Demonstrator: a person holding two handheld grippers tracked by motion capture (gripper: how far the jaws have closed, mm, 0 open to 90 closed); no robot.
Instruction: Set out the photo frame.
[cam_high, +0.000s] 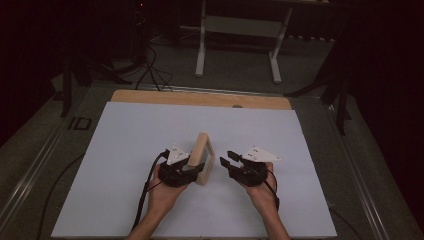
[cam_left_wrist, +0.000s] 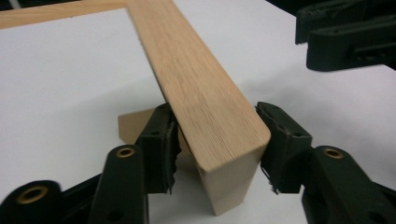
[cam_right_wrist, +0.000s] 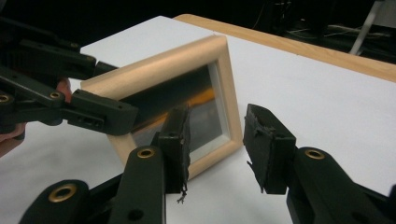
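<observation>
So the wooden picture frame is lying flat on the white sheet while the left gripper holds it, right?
Not flat: the picture frame stands upright on its edge on the white sheet, as the high view shows. The left gripper does hold it, fingers on either side of its near end.

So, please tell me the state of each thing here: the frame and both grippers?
Wooden picture frame: standing upright on its edge on the white sheet, held at one side.
Left gripper: shut on the frame's side.
Right gripper: open, holding nothing, beside the frame.
</observation>
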